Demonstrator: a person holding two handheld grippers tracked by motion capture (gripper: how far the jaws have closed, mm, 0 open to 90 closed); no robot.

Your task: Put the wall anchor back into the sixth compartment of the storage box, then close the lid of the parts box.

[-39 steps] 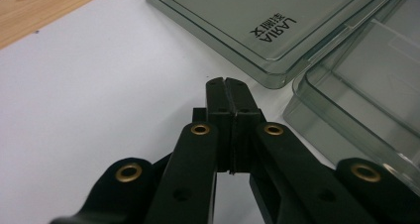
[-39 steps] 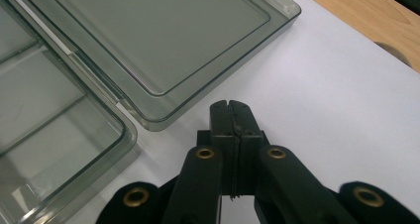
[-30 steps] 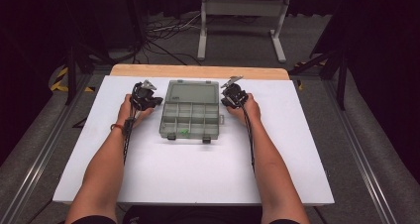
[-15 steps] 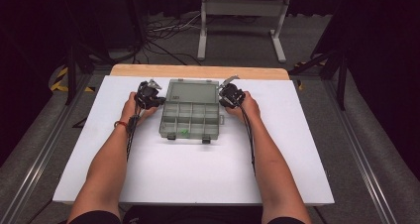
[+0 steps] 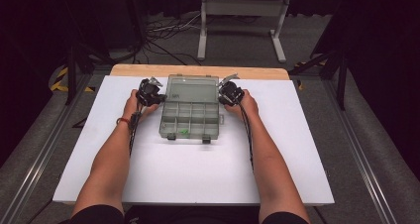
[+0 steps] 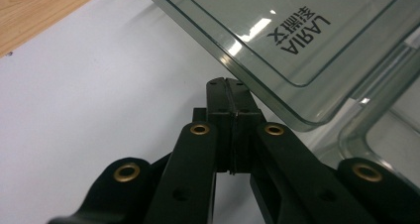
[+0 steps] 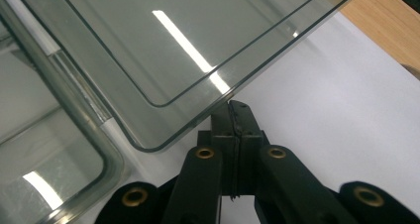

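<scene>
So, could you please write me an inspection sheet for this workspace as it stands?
Surface: white board on a wooden table, bare around the box.
Job's things: clear compartment box, lid open; a small green piece in a front compartment.
Clutter: nothing seen.
Grippers: left gripper and right gripper, jaws shut and empty, at the lid's side edges.
Cables: one trails along each forearm; more on the floor behind.
Surroundings: dark room, grey stand beyond the table.

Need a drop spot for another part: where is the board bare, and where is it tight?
Bare: the white board between the forearms, from the clear organizer box to the near edge, and the strips outside each arm. Crowded: both ends of the box, with the shut left gripper and right gripper against the open lid.
</scene>
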